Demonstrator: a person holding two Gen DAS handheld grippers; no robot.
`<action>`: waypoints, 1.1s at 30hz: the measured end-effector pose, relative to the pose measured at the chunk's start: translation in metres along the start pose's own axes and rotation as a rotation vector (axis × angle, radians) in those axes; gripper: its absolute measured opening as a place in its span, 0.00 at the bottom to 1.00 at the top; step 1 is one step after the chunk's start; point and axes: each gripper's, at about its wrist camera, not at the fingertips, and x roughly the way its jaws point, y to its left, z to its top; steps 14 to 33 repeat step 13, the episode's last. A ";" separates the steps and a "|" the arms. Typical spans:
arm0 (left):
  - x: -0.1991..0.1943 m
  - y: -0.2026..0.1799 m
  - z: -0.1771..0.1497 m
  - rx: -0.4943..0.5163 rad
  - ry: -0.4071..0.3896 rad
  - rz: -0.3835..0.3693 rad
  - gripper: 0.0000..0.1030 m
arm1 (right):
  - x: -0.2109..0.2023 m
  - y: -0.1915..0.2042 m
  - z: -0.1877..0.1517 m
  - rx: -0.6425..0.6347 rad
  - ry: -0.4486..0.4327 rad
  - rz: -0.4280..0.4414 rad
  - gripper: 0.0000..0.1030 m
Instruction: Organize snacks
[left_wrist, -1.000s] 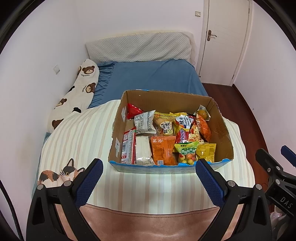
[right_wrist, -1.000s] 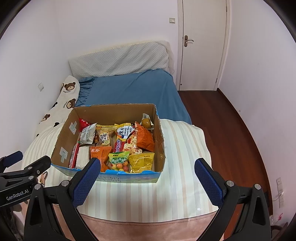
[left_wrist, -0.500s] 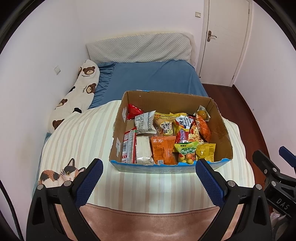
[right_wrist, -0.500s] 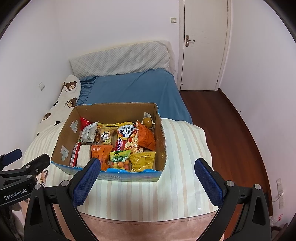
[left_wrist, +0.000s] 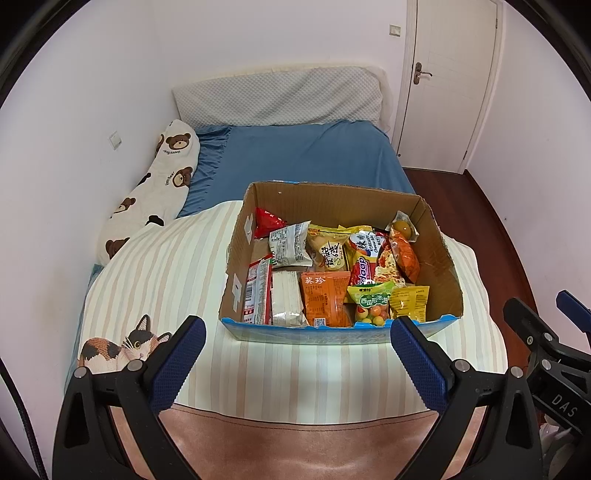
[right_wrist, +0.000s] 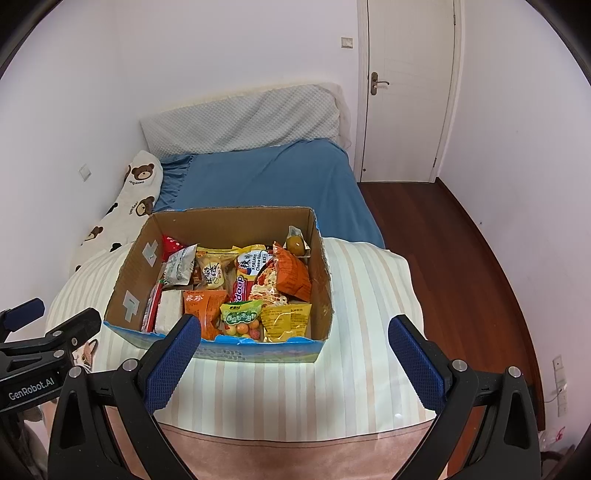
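Note:
An open cardboard box (left_wrist: 439, 254) (right_wrist: 131, 275) rests on a striped quilt on the bed and holds several snack packets. Among them are an orange packet (left_wrist: 325, 297) (right_wrist: 205, 306), a green candy bag (left_wrist: 369, 304) (right_wrist: 242, 319), a yellow bag (left_wrist: 410, 302) (right_wrist: 286, 321), a red packet (left_wrist: 267, 221) and a silver packet (left_wrist: 290, 249). My left gripper (left_wrist: 297, 363) stands open in front of the box's near wall, empty. My right gripper (right_wrist: 293, 360) is open too, just short of the box's near right corner, holding nothing.
The striped quilt (left_wrist: 159, 273) has a cat print (left_wrist: 122, 345) at its near left. Beyond the box lie a blue sheet (left_wrist: 306, 155), a grey pillow (left_wrist: 280, 98) and a bear-print bolster (left_wrist: 155, 188). Wooden floor (right_wrist: 454, 254) and a white door (right_wrist: 406, 88) are on the right.
Both views have shifted only slightly: the box sits a touch further right in the right wrist view. Both grippers stay open and nothing in the box has moved.

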 end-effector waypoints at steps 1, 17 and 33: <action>-0.001 0.000 0.000 -0.001 0.000 -0.001 1.00 | 0.000 0.000 0.000 -0.001 0.000 -0.001 1.00; -0.005 0.000 0.000 -0.001 -0.016 0.002 1.00 | -0.001 -0.001 0.000 0.001 0.000 0.000 1.00; -0.005 0.000 0.000 -0.001 -0.016 0.002 1.00 | -0.001 -0.001 0.000 0.001 0.000 0.000 1.00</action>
